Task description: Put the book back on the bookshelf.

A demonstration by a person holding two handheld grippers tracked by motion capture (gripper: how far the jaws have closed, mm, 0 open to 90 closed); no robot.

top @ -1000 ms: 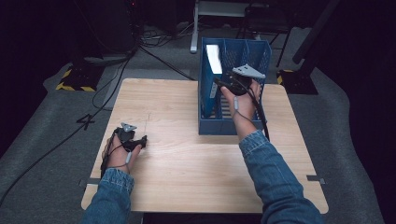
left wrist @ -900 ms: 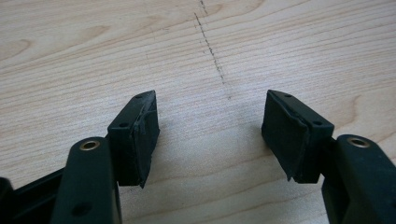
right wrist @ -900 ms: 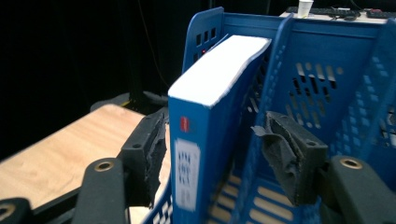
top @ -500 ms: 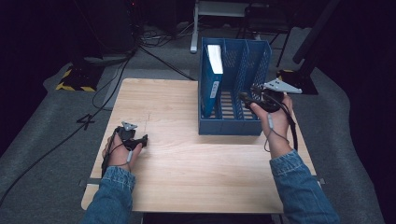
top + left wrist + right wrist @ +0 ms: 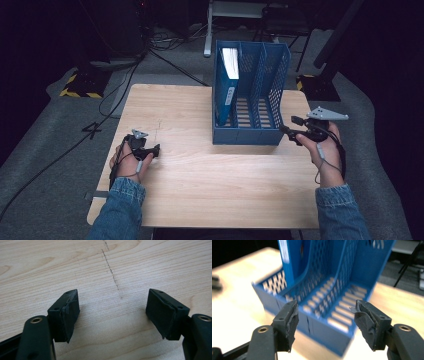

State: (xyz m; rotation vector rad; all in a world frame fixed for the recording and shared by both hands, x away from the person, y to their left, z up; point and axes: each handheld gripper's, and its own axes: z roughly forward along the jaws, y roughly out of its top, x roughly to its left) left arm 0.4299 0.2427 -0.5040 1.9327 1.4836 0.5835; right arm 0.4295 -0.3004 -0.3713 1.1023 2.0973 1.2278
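A blue slotted file rack (image 5: pixel 260 95) stands on the wooden table (image 5: pixel 210 170), right of the middle. A blue binder (image 5: pixel 226 85) with a white spine label stands upright in its left slot. My right gripper (image 5: pixel 290 131) hovers open just off the rack's front right corner, jaws wide apart with nothing between them. In the right gripper view the rack (image 5: pixel 352 275) looms close beyond the open gripper (image 5: pixel 325 320), with the binder (image 5: pixel 287 260) at the left. My left gripper (image 5: pixel 154 150) rests open near the table's left side; in the left gripper view it (image 5: pixel 112 312) lies over bare wood.
Cables trail over the dark floor (image 5: pixel 60 140) left of and behind the table. A yellow-and-black striped base (image 5: pixel 77 87) sits at the back left, and a white stand (image 5: pixel 207 30) rises behind the rack. A pencil-like line (image 5: pixel 110 267) marks the table top.
My right gripper has pulled back out of the rack and swung right and toward the person, ending beside its front right corner. The left gripper has stayed put.
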